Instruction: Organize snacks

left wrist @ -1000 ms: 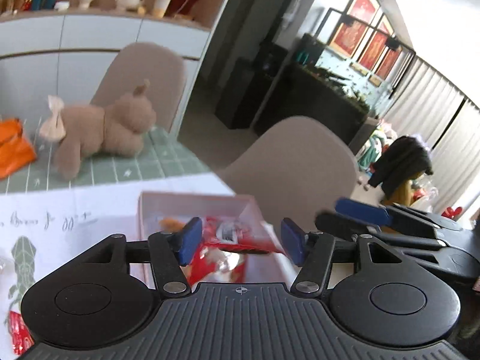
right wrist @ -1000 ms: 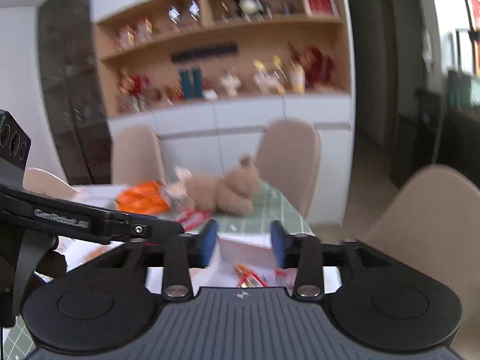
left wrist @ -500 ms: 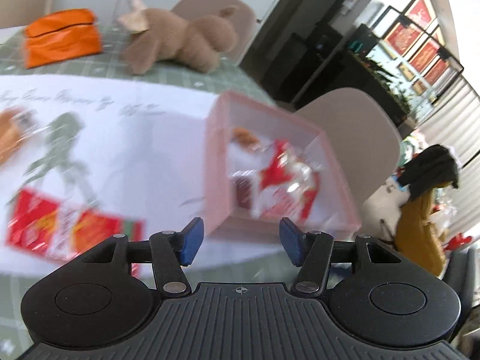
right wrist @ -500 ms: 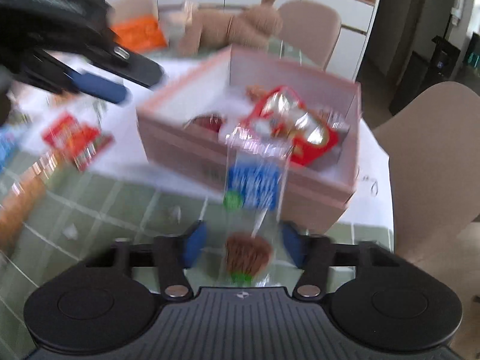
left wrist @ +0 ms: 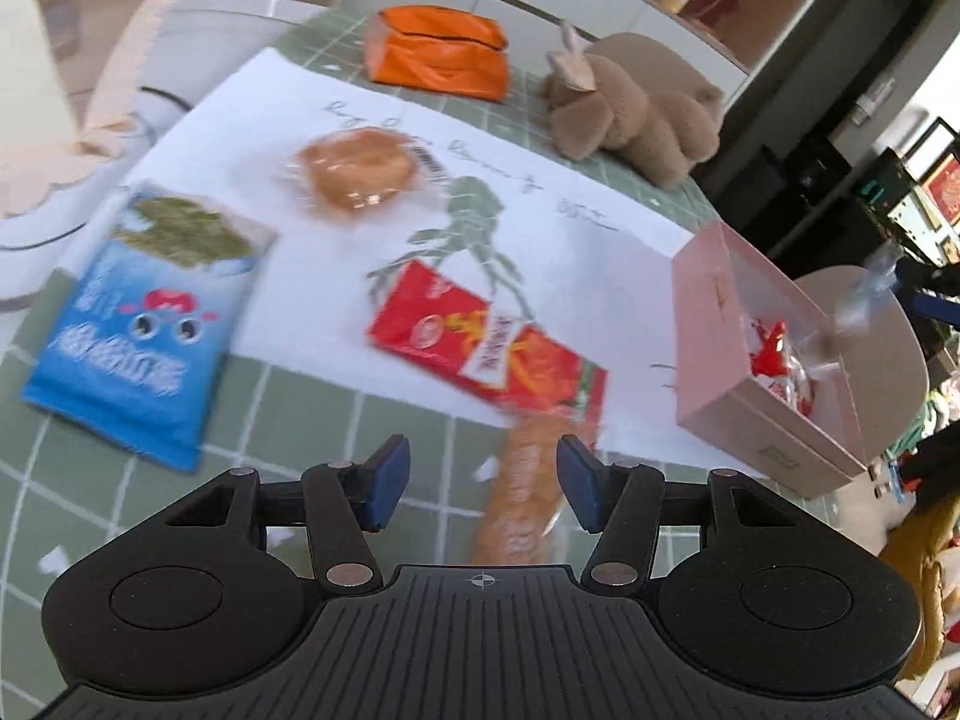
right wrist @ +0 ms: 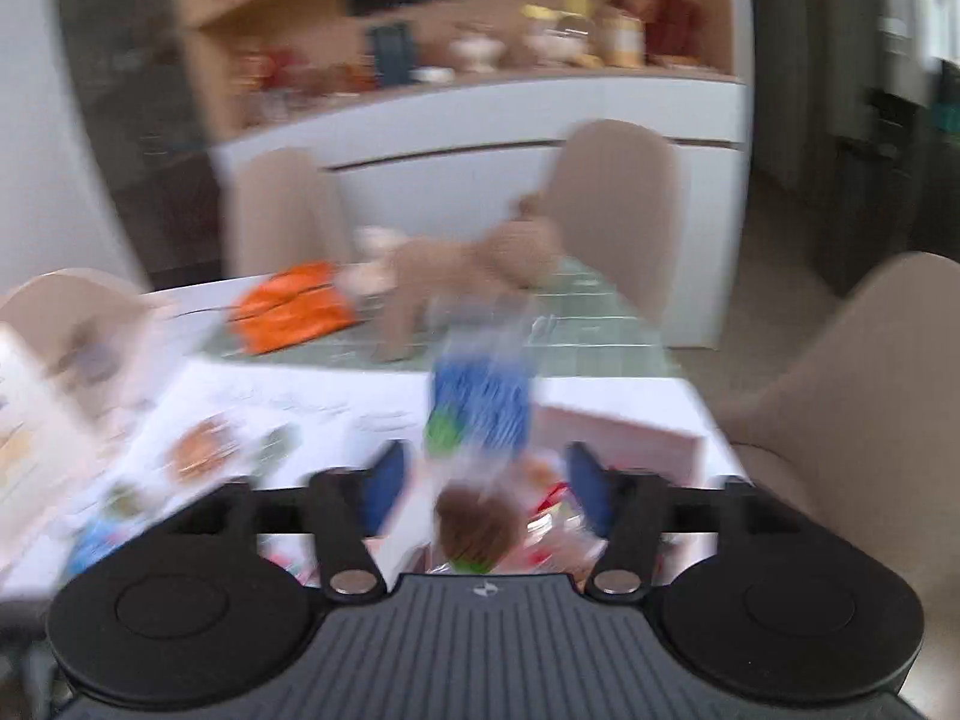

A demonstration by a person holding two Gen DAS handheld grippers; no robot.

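My left gripper [left wrist: 483, 483] hovers low over the green mat, open with its jaws closing; the end of a long orange packet [left wrist: 519, 510] lies on the mat under the gap, untouched. Ahead lie a red packet [left wrist: 480, 342], a blue packet [left wrist: 132, 324] and a wrapped round bun [left wrist: 360, 174]. The pink box [left wrist: 714, 312] at the right holds red-and-white sweets. Over that pink box [right wrist: 624, 432], my right gripper [right wrist: 483, 480] is opening. A clear packet with a blue label [right wrist: 480, 402] hangs between its fingers, and the pads stand off it. The view is blurred.
An orange bag [left wrist: 438, 51] and a plush bear [left wrist: 636, 114] lie at the table's far side. White paper [left wrist: 312, 120] covers the mat's middle. A white object [left wrist: 54, 204] stands at the left. Beige chairs [right wrist: 852, 396] surround the table.
My left gripper swung left and down, from the pink box to the loose snacks. The right gripper rose over the box with the clear packet, and its jaws spread off it.
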